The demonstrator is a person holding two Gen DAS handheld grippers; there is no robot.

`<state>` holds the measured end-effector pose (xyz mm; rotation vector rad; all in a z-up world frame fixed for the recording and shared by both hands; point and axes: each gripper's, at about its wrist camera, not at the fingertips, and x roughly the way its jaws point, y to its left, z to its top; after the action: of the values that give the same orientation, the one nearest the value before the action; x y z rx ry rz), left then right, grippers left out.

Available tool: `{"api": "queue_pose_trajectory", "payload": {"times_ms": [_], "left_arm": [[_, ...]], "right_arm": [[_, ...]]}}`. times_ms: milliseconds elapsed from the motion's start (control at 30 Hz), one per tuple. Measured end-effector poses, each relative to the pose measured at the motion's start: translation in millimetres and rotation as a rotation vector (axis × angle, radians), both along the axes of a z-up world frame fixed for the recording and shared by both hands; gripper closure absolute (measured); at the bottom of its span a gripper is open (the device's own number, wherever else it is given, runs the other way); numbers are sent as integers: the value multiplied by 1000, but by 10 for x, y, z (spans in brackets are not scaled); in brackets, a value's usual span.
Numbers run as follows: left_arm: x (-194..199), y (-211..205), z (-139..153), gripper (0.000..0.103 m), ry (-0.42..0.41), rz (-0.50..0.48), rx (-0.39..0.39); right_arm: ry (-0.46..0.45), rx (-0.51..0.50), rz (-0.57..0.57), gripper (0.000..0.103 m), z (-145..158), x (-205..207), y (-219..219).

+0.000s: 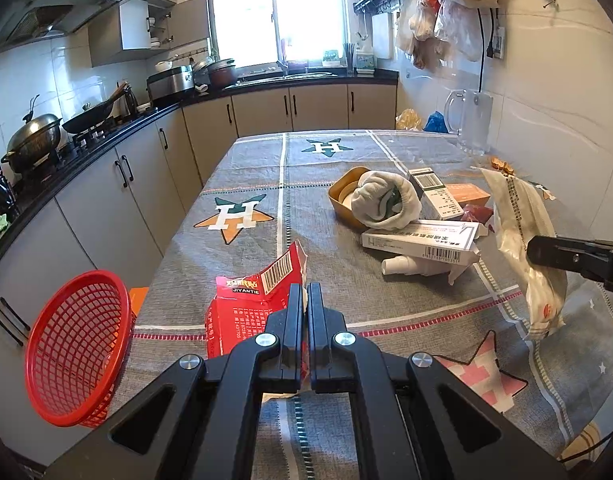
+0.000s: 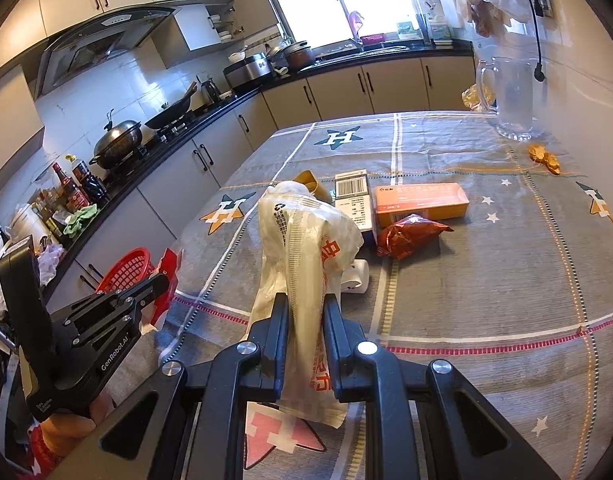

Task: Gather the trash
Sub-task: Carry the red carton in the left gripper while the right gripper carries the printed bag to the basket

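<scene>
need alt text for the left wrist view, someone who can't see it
The left tool is shut on a torn red packet above a table with a grey star-print cloth, beside a red mesh basket at the table's left edge. Further back lie boxes, a gold tin and a white sock; at right, the right tool holds a whitish plastic bag.

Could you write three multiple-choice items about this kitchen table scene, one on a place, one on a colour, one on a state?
1. Where is the mesh basket?
A. at the table's left edge
B. on the stove
C. beside the glass jug

2. What colour is the torn packet in the left gripper?
A. blue
B. red
C. green

3. How is the right gripper?
A. open and free
B. shut on the white plastic bag
C. out of view

Answers: 1 A, it leans off the tablecloth's left side; 2 B, red print with barcode; 3 B, the jaws pinch the bag.
</scene>
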<state>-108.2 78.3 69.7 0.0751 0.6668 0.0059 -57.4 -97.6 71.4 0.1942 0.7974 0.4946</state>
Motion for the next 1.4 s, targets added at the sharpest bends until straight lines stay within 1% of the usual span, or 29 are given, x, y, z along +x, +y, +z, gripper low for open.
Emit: {"api": "queue_pose_trajectory", "payload": {"times_ms": [300,500,633,800,1000,1133,1267,1400], "left_arm": [[-39,68,45,101,-12,4,-25],[-81,153,113,101,-24,0,-56],[-119,282,206,101,-36,6,-91],[-160,482,340,101,-65,41,-113],[-228,747,479,101,-100,89,-122],[-296,996,542,101,-118,134,-128],[-386,1314,551,101,-129,201,-129],[-452,1612,501,101,-122,255,-130]], "right_arm": [[0,-1,23,85,-1,-3,94],[6,6,42,85,7,8,158],[3,6,57,85,40,15,217],[1,13,93,85,90,27,351],[13,27,151,85,135,60,590],[17,33,203,85,185,91,823],[24,43,264,85,256,130,1154],[29,54,327,85,316,146,1514]]}}
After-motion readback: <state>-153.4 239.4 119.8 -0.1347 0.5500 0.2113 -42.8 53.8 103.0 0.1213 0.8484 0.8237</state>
